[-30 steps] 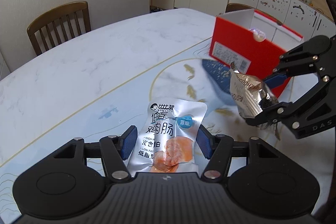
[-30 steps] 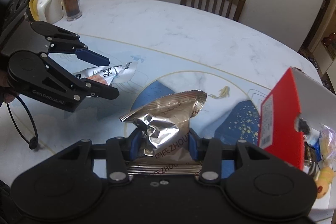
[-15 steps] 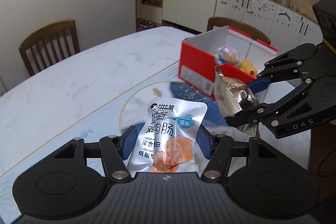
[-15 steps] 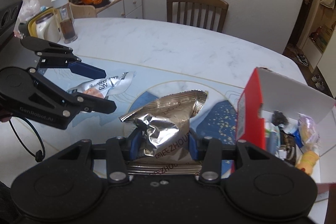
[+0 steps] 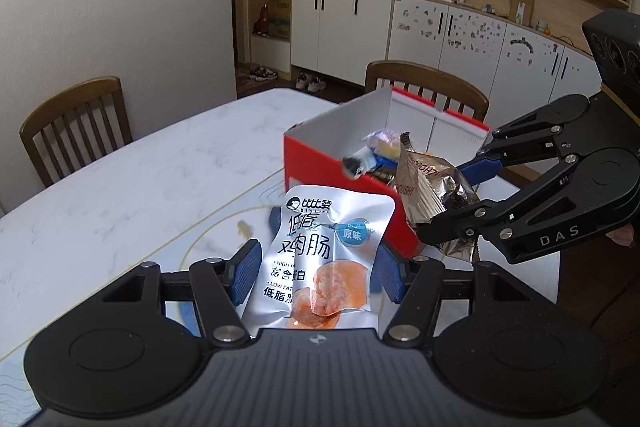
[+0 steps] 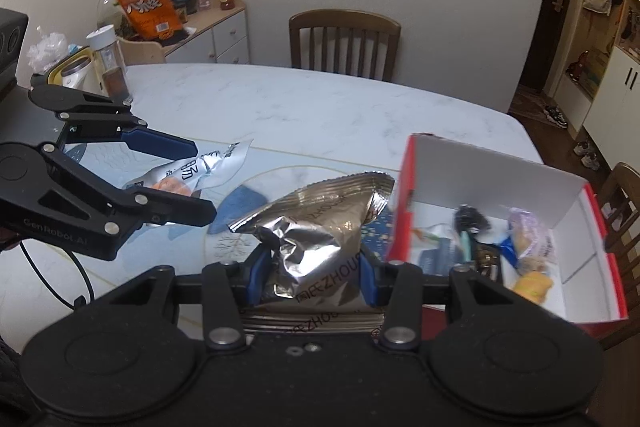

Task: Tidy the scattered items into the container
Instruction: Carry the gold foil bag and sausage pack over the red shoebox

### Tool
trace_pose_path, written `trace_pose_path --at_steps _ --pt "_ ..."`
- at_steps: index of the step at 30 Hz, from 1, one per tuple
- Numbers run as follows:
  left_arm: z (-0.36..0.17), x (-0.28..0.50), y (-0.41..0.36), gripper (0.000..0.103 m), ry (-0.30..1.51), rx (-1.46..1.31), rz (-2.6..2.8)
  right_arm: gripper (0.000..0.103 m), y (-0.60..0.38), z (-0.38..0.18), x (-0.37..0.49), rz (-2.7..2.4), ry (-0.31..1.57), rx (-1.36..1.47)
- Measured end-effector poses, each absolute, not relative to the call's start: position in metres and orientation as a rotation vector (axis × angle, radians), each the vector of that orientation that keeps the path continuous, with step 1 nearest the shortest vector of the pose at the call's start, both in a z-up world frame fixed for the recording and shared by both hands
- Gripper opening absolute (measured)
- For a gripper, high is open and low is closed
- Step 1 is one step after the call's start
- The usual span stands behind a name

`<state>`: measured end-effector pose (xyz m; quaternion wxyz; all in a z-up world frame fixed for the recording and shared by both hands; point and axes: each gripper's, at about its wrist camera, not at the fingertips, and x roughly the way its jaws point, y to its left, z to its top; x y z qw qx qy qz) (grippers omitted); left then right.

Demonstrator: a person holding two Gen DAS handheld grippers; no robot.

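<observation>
Both claws have risen off the counter (image 6: 280, 107) toward the red box (image 5: 320, 163) since a second ago. Left claw (image 5: 316, 273): clenched on white sausage pouch (image 5: 320, 259), held short of the box. Right claw (image 6: 312, 267): clenched on crumpled foil packet (image 6: 316, 223), beside the box's near wall. Left view only: wall cabinets. Right view only: box floor with snacks, spice jar (image 6: 110, 65).

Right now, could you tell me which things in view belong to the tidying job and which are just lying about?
Part of the job:
- white sausage packet, held in the left gripper
- silver snack bag, held in the right gripper
- red box, already holding several snacks

Just lying about:
- orange bag on the sideboard
- spice jar
- wooden chair
</observation>
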<state>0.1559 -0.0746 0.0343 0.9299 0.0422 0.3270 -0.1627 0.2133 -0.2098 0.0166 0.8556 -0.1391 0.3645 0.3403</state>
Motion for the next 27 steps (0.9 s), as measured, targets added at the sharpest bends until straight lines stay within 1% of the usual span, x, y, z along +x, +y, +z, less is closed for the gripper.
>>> trace_pose_path --at_steps 12,27 --pt "0.047 0.187 -0.136 0.060 0.637 0.107 -0.341 0.044 -0.275 0.028 0.240 0.682 0.745 -0.268" --pt "0.040 0.240 -0.194 0.060 0.637 0.121 -0.334 0.044 -0.337 0.021 0.287 0.674 0.746 -0.250"
